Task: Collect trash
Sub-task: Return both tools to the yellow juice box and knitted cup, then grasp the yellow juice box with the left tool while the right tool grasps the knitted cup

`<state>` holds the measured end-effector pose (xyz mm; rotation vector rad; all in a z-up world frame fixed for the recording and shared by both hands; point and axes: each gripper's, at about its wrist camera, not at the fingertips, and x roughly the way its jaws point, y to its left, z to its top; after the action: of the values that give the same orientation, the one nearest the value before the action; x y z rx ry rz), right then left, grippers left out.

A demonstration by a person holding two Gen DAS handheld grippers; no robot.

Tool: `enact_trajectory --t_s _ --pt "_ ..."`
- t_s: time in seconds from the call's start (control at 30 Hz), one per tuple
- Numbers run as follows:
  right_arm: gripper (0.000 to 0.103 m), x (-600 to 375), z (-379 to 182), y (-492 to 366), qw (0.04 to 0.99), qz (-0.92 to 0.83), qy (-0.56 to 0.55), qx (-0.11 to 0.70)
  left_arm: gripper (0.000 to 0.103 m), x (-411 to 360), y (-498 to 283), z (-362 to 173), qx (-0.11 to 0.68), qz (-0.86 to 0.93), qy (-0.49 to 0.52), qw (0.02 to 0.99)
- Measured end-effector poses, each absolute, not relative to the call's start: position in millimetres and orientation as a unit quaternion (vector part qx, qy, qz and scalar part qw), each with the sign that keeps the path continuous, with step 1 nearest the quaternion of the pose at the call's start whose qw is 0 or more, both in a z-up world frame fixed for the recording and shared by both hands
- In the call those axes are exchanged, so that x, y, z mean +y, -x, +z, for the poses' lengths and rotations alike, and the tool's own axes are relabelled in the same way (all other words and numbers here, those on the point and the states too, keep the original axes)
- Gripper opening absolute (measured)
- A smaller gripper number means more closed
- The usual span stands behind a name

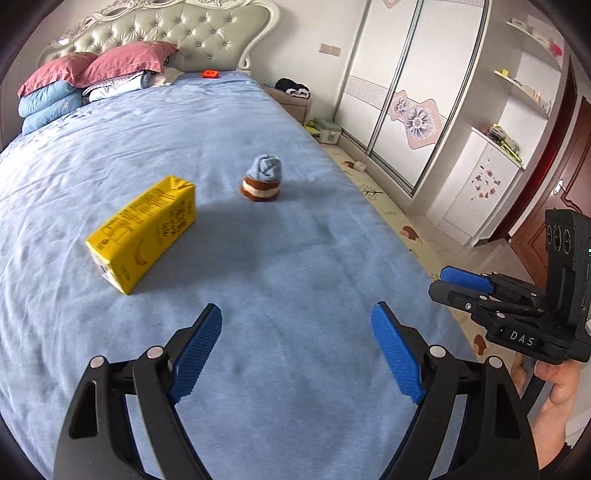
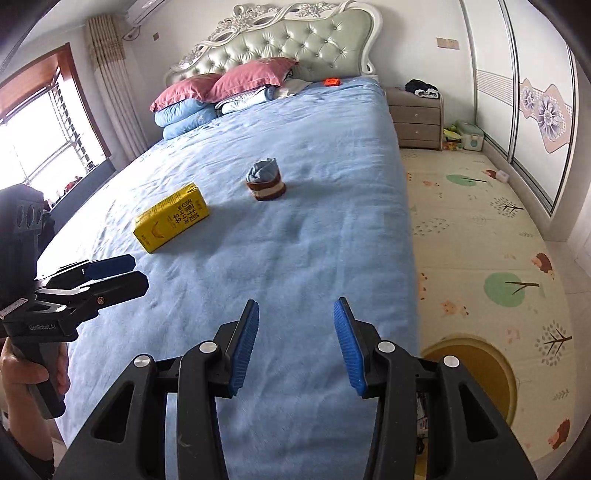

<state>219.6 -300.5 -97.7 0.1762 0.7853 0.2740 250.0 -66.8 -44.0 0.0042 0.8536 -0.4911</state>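
Right now I have both grippers hanging over the near end of the bed (image 1: 258,258), angled down at the blue sheet. My left gripper (image 1: 296,347) has its blue-padded fingers (image 1: 197,350) spread wide with only bedding showing between them; it holds nothing. My right gripper (image 2: 295,347) has its fingers (image 2: 243,347) set closer together, yet a clear gap remains between the pads and nothing sits in it, so it too is empty. In the left wrist view I see the right gripper off to the right edge above the bedside, gripped by a hand (image 1: 557,384); in the right wrist view the left gripper appears at the left edge, also carried by a hand (image 2: 22,373).

Ahead of me, the yellow drink carton (image 1: 142,230) lies on its side on the sheet, left of centre and well apart from both sets of fingers. Just beyond it and to its right stands a small rolled bundle of socks (image 1: 263,179), blue on top with a brown and white band below, apart from the carton. Farther up, pink and blue pillows (image 1: 92,77) are stacked against the tufted headboard (image 1: 192,33), and a small orange object (image 1: 210,74) rests near the head of the bed. To the right I see a nightstand (image 2: 417,114), a patterned play mat (image 2: 480,240) on the floor and a sliding-door wardrobe (image 1: 406,81).
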Motion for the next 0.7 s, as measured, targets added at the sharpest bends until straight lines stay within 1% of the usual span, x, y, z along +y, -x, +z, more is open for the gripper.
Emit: enact_trajectory --t_s 0.43,0.7 --pt "0.042 -242 -98 -290 0.906 0.123 -0.063 0.4 0.083 6 -309 -48 0.395 -0.199 -0.001 0.897" --pt "0.042 -234 -104 -330 0.904 0.119 -0.073 0.405 0.083 13 -347 -67 0.389 -0.182 -0.039 0.902"
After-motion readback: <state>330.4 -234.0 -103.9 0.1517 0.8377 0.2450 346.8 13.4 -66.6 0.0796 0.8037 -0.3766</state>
